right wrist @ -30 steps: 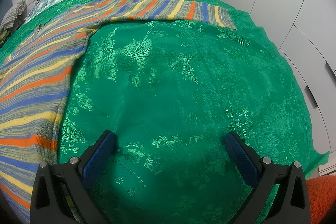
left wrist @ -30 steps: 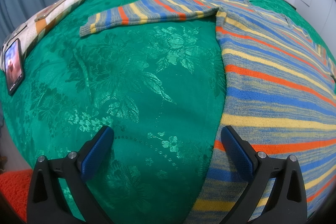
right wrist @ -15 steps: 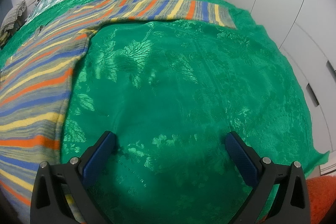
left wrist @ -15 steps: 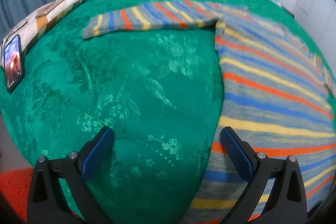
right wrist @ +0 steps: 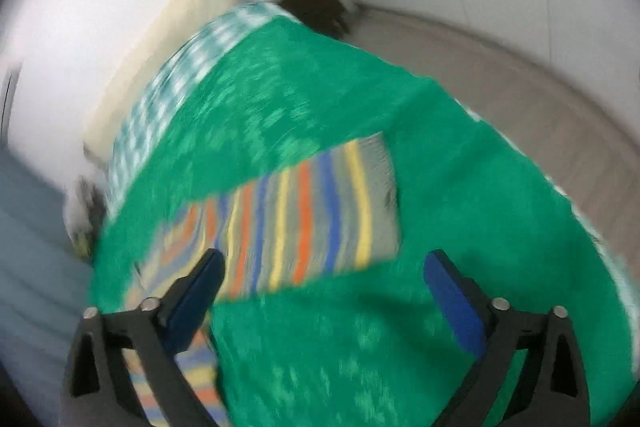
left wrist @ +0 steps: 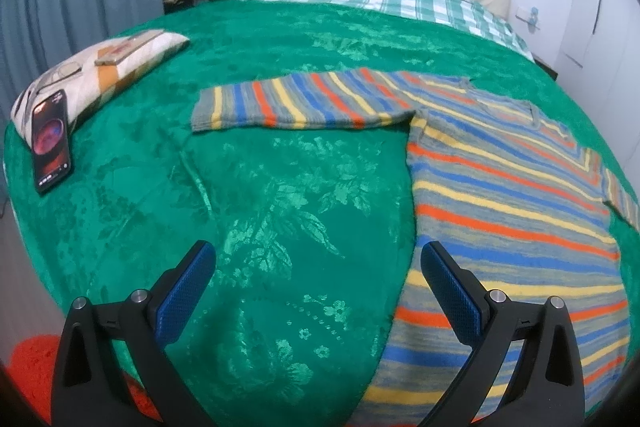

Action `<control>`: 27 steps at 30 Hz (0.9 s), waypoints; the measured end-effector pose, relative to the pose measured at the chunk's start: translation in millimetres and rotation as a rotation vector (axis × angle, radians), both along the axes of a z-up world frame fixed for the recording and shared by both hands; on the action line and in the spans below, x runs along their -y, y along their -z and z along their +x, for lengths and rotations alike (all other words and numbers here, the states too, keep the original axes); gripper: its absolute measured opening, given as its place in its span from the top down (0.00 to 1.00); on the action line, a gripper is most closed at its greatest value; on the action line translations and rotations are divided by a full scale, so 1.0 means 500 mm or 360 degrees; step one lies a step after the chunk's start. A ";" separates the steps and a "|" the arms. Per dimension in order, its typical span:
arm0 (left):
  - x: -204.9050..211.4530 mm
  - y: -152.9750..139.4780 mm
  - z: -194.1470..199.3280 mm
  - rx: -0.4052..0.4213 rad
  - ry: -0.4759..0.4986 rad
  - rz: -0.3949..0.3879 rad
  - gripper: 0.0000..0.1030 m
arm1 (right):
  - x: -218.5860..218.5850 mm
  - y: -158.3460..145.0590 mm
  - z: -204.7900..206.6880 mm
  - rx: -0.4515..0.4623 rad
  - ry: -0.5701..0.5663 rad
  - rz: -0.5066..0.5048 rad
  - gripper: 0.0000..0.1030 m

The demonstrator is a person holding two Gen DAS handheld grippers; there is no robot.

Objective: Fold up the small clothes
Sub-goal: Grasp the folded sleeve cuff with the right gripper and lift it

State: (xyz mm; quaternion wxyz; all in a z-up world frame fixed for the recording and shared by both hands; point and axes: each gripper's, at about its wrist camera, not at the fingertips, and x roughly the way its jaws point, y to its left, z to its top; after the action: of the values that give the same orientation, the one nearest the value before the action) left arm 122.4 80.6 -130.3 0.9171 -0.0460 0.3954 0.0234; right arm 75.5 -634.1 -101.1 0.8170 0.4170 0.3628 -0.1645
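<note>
A bed [left wrist: 280, 39] covered by a green floral bedspread [left wrist: 280, 207] carries a striped knitted sweater [left wrist: 500, 195], laid flat with both sleeves stretched straight out to the sides. Its body lies toward the left gripper's right side, the near edge running under that gripper's right-hand jaw.

The right sleeve [right wrist: 316, 219] is what the coming move most likely turns on. In the blurred right wrist view it lies just ahead of the right gripper [right wrist: 324, 267], its long axis running crosswise to the jaws, with the cuff end toward the right-hand jaw and the shoulder end passing behind the left-hand one. The right gripper is clearly the nearer one to this sleeve.

The left sleeve [left wrist: 300, 103] lies well ahead of the left gripper [left wrist: 316, 267], across its line too.

The right jaws have just been closing a little, yet stand spread with nothing between the pads. The left jaws are spread wide and empty.
</note>
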 end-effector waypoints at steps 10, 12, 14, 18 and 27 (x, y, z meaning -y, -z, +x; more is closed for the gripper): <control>-0.013 0.034 0.016 -0.0123 -0.0066 -0.0003 0.01 | 0.086 0.085 0.132 -0.0203 -0.0014 0.0163 0.46; -0.012 0.043 0.021 -0.0156 -0.0080 -0.0019 0.01 | 0.077 0.095 0.149 -0.0252 -0.0054 0.0119 0.57; -0.008 0.050 0.024 -0.0180 -0.0080 -0.0025 0.01 | 0.068 0.106 0.165 -0.0343 -0.0106 0.0051 0.80; 0.003 0.053 0.027 -0.0185 -0.0052 0.0002 0.01 | 0.053 0.088 0.178 -0.0406 -0.0134 -0.0074 0.97; 0.004 0.040 0.027 -0.0144 -0.0019 -0.0051 0.01 | -0.181 -0.207 0.294 -0.0013 -0.0599 -0.0518 0.98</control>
State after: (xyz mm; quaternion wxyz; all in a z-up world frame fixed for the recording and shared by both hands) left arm 135.8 78.4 -150.5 0.8972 -0.0620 0.4365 0.0246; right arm 222.5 -543.3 2.4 0.8882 0.2043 0.4060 -0.0675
